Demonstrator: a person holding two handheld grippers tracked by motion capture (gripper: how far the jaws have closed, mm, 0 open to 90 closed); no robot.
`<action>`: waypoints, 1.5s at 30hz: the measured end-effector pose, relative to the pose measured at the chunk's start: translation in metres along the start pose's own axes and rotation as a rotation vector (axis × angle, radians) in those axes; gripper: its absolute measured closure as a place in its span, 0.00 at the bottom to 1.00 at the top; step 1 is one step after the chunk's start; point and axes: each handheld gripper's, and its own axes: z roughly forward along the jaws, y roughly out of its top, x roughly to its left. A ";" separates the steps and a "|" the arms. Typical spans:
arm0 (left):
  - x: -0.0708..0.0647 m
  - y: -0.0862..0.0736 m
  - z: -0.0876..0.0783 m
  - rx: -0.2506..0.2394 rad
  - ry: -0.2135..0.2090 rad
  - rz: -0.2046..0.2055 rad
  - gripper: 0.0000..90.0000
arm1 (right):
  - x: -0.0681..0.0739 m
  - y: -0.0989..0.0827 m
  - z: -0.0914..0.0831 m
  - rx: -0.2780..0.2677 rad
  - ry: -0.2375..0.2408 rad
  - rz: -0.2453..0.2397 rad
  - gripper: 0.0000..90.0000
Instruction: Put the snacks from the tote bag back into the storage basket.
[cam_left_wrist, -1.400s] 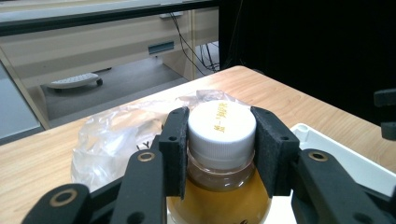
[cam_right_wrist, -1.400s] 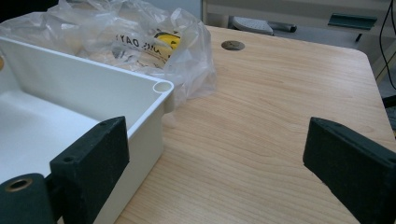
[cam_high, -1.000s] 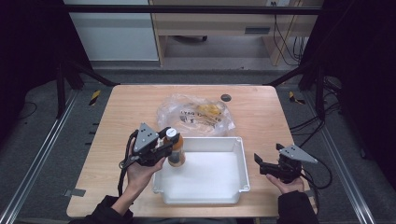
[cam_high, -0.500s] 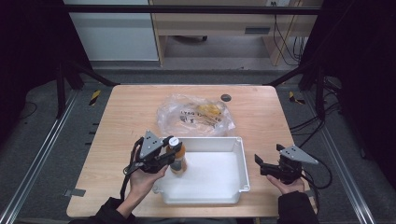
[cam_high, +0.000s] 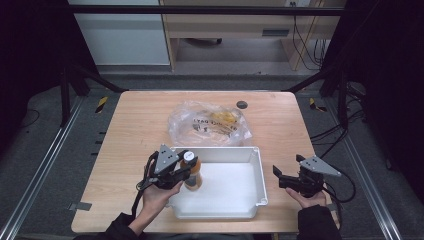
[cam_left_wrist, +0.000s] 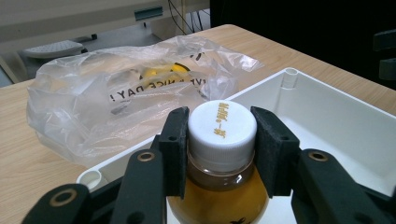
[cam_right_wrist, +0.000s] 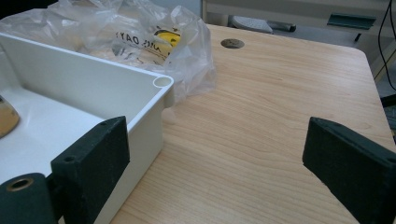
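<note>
A small bottle of amber drink (cam_high: 192, 176) with a white cap (cam_left_wrist: 222, 126) stands upright inside the white plastic bin (cam_high: 252, 150), at its left end. My left gripper (cam_high: 184, 169) is shut on the bottle's neck and cap, its pads pressed on both sides (cam_left_wrist: 223, 154). My right gripper (cam_high: 278, 176) is held open just right of the bin's right wall, low over the table, with nothing between its jaws (cam_right_wrist: 215, 158). The bin's corner (cam_right_wrist: 162, 83) is close to that gripper's left jaw.
A crumpled clear plastic bag (cam_high: 210, 122) with printed letters and yellow things inside lies just behind the bin (cam_left_wrist: 116, 93). A round dark hole (cam_high: 242, 104) is set in the table top behind it. Bare wood (cam_right_wrist: 261, 102) stretches right of the bin.
My left gripper has carried the bottle rightward over the bin's left wall and lower into the bin. The right gripper has stayed in place.
</note>
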 end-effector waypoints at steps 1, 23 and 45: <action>-0.001 -0.001 0.000 -0.004 0.002 0.002 0.66 | 0.000 0.000 0.000 0.001 0.000 0.002 0.08; 0.001 -0.004 -0.002 -0.060 0.013 0.008 0.49 | 0.000 -0.001 0.000 0.001 -0.003 0.001 0.08; 0.032 -0.009 -0.035 -0.054 -0.016 -0.002 0.32 | -0.001 -0.002 -0.002 -0.001 -0.009 0.014 0.08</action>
